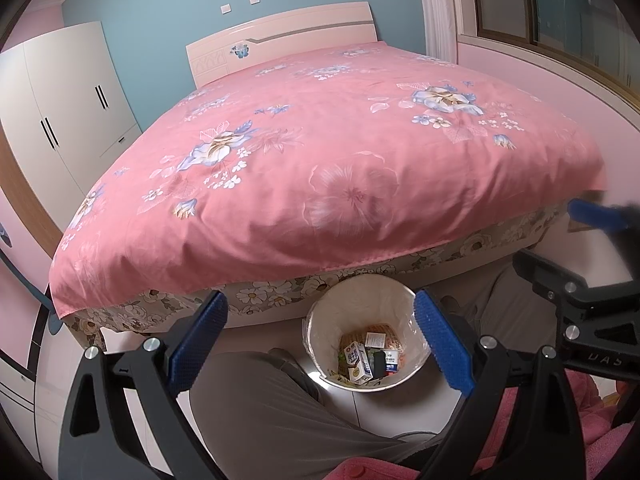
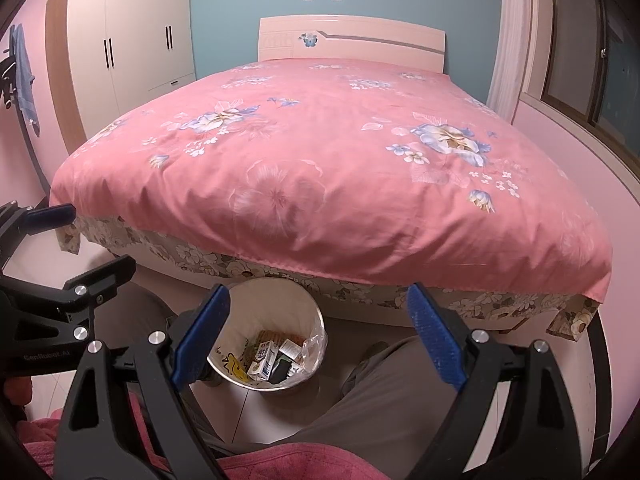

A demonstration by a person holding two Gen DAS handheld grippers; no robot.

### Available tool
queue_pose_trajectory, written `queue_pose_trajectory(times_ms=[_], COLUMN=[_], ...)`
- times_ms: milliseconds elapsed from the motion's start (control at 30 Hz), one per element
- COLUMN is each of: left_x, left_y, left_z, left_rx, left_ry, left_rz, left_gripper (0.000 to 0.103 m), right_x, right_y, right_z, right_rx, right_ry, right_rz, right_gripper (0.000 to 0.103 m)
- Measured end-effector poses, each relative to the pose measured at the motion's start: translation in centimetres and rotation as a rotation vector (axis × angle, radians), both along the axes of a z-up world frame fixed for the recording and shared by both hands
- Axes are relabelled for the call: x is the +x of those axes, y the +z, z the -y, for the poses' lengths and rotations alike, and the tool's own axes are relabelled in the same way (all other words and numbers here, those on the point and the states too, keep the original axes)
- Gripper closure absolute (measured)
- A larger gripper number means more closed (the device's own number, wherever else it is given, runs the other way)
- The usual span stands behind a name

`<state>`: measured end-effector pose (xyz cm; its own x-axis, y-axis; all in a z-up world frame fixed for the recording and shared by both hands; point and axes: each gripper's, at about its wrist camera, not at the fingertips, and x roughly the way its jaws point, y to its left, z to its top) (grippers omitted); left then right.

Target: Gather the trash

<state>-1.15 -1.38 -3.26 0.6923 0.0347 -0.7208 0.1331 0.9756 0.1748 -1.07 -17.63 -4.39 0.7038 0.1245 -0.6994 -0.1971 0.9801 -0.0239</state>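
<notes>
Legs in grey trousers [image 1: 256, 408] fill the bottom of both wrist views, with pink cloth [image 2: 280, 464] at the very bottom edge. Just above them the left gripper [image 1: 320, 344] and the right gripper [image 2: 320, 340] both hang with jaws spread wide and nothing between the blue pads.

On the pale floor between the person's feet stands the bin [image 1: 320, 320], a white liner over its rim. Trash [image 1: 362, 358] already lies at its bottom: a small carton, a dark flat item and a few wrappers or boxes, too small to name more closely. The bin sits just beside the foot of the bed, near the flowered skirt of the mattress.

Beyond it the pink quilt [image 2: 320, 152] lies smooth, and no loose litter shows on it or on the visible floor. By that, the collecting looks largely done, or paused between items. The next move likely calls for finding any leftover piece out of view, or for gathering the liner's rim.

Room is tight low down: knees flank the bin, and the quilt's hem overhangs it closely. Over the bed, space is open up to the headboard [image 2: 352, 36]; a wardrobe [image 2: 128, 32] stands far left, a window sill to the right.
</notes>
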Motion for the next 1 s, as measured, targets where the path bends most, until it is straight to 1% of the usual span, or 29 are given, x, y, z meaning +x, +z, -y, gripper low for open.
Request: queue_pose_trajectory(times_ms=[1000], left_x=[0.03], left_y=[-0.24], left_z=[-0.04], left_rx=[-0.012], left_ry=[0.007], left_rz=[-0.014], left_gripper=[0.007], right_x=[-0.1], right_y=[-0.56], right_z=[-0.06], right_rx=[0.003], right_ry=[0.004], right_rz=[-0.015], right_gripper=[0.015])
